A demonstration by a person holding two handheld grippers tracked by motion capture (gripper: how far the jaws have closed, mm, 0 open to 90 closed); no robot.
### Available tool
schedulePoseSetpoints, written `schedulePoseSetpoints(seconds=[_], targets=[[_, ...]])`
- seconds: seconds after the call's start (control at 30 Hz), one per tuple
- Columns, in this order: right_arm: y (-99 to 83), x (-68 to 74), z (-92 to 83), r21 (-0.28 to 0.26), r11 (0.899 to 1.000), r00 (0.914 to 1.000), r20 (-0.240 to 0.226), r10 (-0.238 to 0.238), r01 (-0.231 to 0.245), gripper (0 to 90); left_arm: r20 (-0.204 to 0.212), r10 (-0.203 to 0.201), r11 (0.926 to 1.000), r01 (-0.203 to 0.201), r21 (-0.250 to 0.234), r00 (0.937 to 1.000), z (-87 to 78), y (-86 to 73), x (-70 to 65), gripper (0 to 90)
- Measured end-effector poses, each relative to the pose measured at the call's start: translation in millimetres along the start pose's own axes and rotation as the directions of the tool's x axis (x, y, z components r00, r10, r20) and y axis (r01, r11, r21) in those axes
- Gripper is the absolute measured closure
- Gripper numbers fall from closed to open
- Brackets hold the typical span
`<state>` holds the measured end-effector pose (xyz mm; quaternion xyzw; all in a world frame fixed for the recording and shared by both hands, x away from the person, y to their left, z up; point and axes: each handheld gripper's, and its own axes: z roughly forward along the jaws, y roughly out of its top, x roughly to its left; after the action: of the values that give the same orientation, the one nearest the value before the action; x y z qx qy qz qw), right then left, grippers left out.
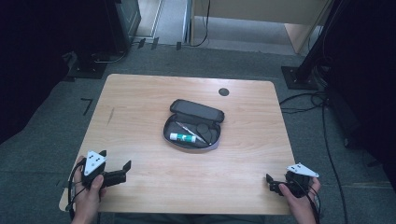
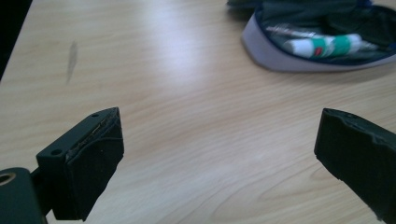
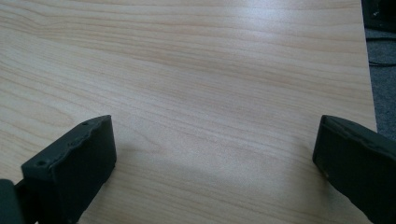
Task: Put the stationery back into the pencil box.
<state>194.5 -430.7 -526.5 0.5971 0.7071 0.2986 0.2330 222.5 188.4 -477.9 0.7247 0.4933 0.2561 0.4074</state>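
One table (image 1: 140,107) carries one open pouch (image 1: 194,127). Inside lie one glue stick (image 1: 183,136) and one pen (image 1: 187,128). Two hands hold two grippers, left (image 1: 114,169) and right (image 1: 273,183).

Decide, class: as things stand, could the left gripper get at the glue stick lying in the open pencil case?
Probably yes. The pencil case lies unzipped, the glue stick exposed on top, and bare table lies between it and the open left gripper.

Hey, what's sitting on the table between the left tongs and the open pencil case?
Nothing. Between the left tongs and the pencil case there is bare wooden table, as seen in the high view; the left gripper view shows the same bare stretch.
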Motion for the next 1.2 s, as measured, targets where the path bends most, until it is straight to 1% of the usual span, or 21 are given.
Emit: schedulePoseSetpoints(seconds=[0.07, 0.17, 0.2, 0.27, 0.33, 0.37, 0.43, 0.5, 0.6, 0.63, 0.67, 0.7, 0.8, 0.9, 1.07, 1.2], targets=[[0.0, 0.0, 0.0, 0.0, 1.0, 1.0, 0.0, 0.0, 0.0, 0.0, -0.013, -0.021, 0.9997, 0.021, 0.012, 0.9997, -2.9, -9.5, 8.0, 1.4], [0.0, 0.0, 0.0, 0.0, 1.0, 1.0, 0.001, 0.0, 0.0, 0.0, -0.005, -0.061, 0.9973, 0.062, 0.041, 0.9981, -7.0, -23.0, 19.6, 1.4], [0.0, 0.0, 0.0, 0.0, 1.0, 1.0, 0.001, 0.001, -0.001, 0.0, -0.006, -0.062, 0.9968, 0.062, 0.051, 0.998, -7.9, -26.8, 22.9, 1.4], [0.2, 0.1, 0.1, 0.001, 1.0, 1.0, 0.002, 0.003, -0.003, 0.0, -0.032, -0.057, 0.9957, 0.059, 0.071, 0.9979, -8.6, -33.3, 28.7, 1.5], [0.4, 0.0, 0.3, -0.001, 1.0, 1.0, 0.004, 0.004, -0.004, 0.0, -0.046, -0.062, 0.9945, 0.065, 0.082, 0.997, -8.3, -37.6, 33.3, 1.5], [0.5, 0.0, 0.4, 0.0, 1.0, 1.0, 0.004, 0.005, -0.005, 0.0, -0.053, -0.056, 0.9945, 0.061, 0.086, 0.997, -7.3, -38.8, 34.2, 1.5], [0.6, -0.1, 0.6, 0.0, 1.0, 1.0, 0.005, 0.004, -0.004, 0.0, -0.08, -0.026, 0.9933, 0.035, 0.11, 0.9965, -4.0, -41.0, 34.1, 1.5], [0.7, -0.3, 0.6, 0.0, 1.0, 1.0, 0.004, 0.003, -0.003, 0.0, -0.083, -0.023, 0.9897, 0.035, 0.139, 0.9963, 0.1, -43.5, 34.3, 1.5], [0.8, -0.3, 0.7, 0.0, 1.0, 1.0, 0.004, 0.003, -0.003, 0.0, -0.095, 0.0, 0.986, 0.016, 0.166, 0.9955, 2.6, -43.4, 32.3, 1.5], [0.8, -0.3, 0.7, 0.0, 1.0, 1.0, 0.003, 0.003, -0.003, 0.0, -0.099, 0.01, 0.9838, 0.008, 0.179, 0.995, 3.9, -43.6, 31.1, 1.5], [0.8, -0.4, 0.7, -0.001, 1.0, 1.0, 0.003, 0.002, -0.002, 0.0, -0.105, 0.027, 0.9796, -0.005, 0.201, 0.9941, 5.9, -44.2, 30.4, 1.5], [0.8, -0.4, 0.8, -0.001, 1.0, 1.0, 0.003, 0.002, -0.002, 0.0, -0.1, 0.023, 0.9777, -0.002, 0.21, 0.9948, 6.8, -44.7, 30.1, 1.2], [0.8, -0.3, 0.8, -0.001, 1.0, 1.0, 0.003, 0.002, -0.002, 0.0, -0.091, 0.013, 0.9761, 0.007, 0.217, 0.9957, 7.2, -44.3, 32.1, 1.0], [0.8, -0.3, 0.8, -0.001, 1.0, 1.0, 0.003, 0.002, -0.002, 0.0, -0.087, -0.007, 0.9732, 0.027, 0.228, 0.9962, 8.3, -43.9, 34.3, 0.0], [0.8, -0.3, 0.7, 0.0, 1.0, 1.0, 0.004, 0.003, -0.003, 0.0, -0.083, -0.002, 0.9694, 0.023, 0.245, 0.9966, 10.3, -41.1, 34.9, 0.0], [0.9, -0.3, 0.9, 0.0, 1.0, 1.0, 0.008, 0.006, -0.006, 0.0, -0.082, -0.001, 0.9687, 0.022, 0.247, 0.9966, 14.7, -38.0, 36.5, 0.0]])
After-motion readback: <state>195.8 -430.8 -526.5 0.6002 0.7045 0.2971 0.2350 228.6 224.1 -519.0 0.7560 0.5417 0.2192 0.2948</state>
